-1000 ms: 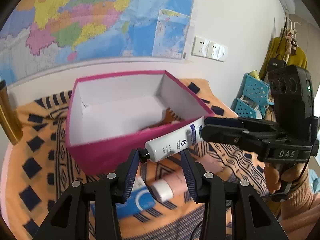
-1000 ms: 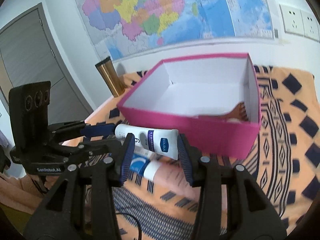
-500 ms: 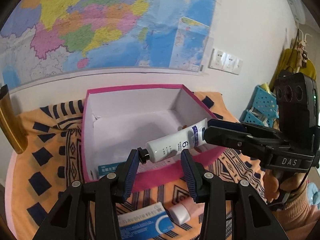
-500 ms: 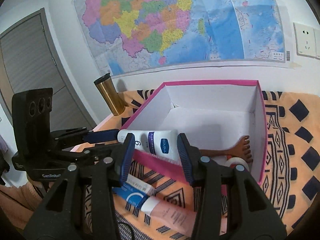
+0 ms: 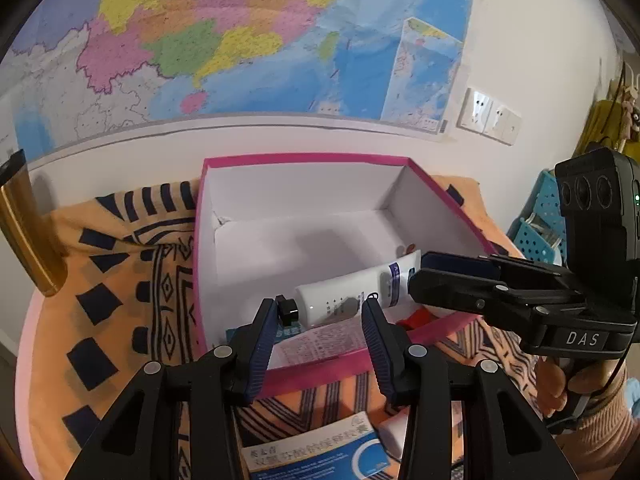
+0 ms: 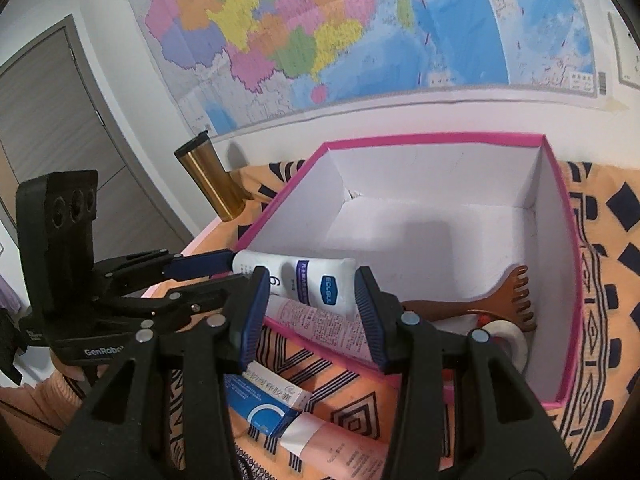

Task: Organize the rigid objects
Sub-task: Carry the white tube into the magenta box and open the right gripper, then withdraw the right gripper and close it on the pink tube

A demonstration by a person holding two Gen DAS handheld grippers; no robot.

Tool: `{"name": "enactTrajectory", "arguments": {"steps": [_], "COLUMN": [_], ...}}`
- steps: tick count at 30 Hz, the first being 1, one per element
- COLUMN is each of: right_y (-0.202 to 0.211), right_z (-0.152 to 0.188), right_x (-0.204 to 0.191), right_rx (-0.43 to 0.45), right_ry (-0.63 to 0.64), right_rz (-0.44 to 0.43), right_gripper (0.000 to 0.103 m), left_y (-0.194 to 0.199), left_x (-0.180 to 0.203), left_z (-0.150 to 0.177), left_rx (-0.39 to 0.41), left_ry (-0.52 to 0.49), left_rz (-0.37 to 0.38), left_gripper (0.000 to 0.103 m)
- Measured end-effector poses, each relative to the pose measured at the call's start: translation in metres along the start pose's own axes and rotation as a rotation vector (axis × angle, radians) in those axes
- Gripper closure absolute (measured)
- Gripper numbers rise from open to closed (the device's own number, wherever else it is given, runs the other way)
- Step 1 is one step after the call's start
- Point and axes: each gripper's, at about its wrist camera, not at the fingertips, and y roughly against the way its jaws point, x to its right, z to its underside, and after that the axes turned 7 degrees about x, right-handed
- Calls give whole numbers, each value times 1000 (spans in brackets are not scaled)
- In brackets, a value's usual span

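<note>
Tube [image 5: 352, 292] hanging over pink box [image 5: 304, 158], pinched by both grippers [image 5: 320, 320] [image 6: 308, 300]; back scratcher [image 6: 480, 304], tape boxed; carton [image 6: 264, 404], pink tube waiting.

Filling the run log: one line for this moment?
held: white tube by left gripper and right gripper | position: over pink box | release: not yet

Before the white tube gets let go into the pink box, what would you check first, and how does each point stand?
1. White tube over the pink box: ok.
2. Right gripper pads on the tube's crimped end: ok.
3. Left gripper pads on its cap end: cannot tell.
4. Bare floor in the box for it: ok, toward the back.
5. Wooden scratcher and tape roll out of the drop path: ok, both lie by the right wall.
</note>
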Motion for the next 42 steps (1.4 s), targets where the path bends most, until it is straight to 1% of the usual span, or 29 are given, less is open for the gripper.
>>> {"name": "enactTrajectory", "arguments": {"steps": [16,20,24,29,32,33,39,42], "right_y": [-34,-39,-39,-29,-17,-12,20,37], "right_z": [7,8,9,11,12,13,17,20], "right_x": [10,9,10,11,11,10,2,-2], "right_rx": [-88,-98,-94,-76,-58,-52,-8,13], "right_ry": [-42,-41,-46,-51,-46,-44,-16,-2], "right_rz": [-4,-2,0,-2,-2,-6,-19,-23], "right_gripper": [56,56,56,56,56,56,56,56], "left_y": [-16,-17,-15,-10,-3,0,18,30], "left_x": [-14,-14,-13,-11,-8,-6,8,18], "left_z": [3,3,5,7,9,9,18,28], "left_rx": [-46,-47,-40,-24,-7,1,33,50], "left_ry": [13,10,10,6,5,3,-10,-32], "left_rz": [-53,-73,-73,-66,-45,-41,-3,31], "left_gripper": [60,60,60,60,60,58,55,52]}}
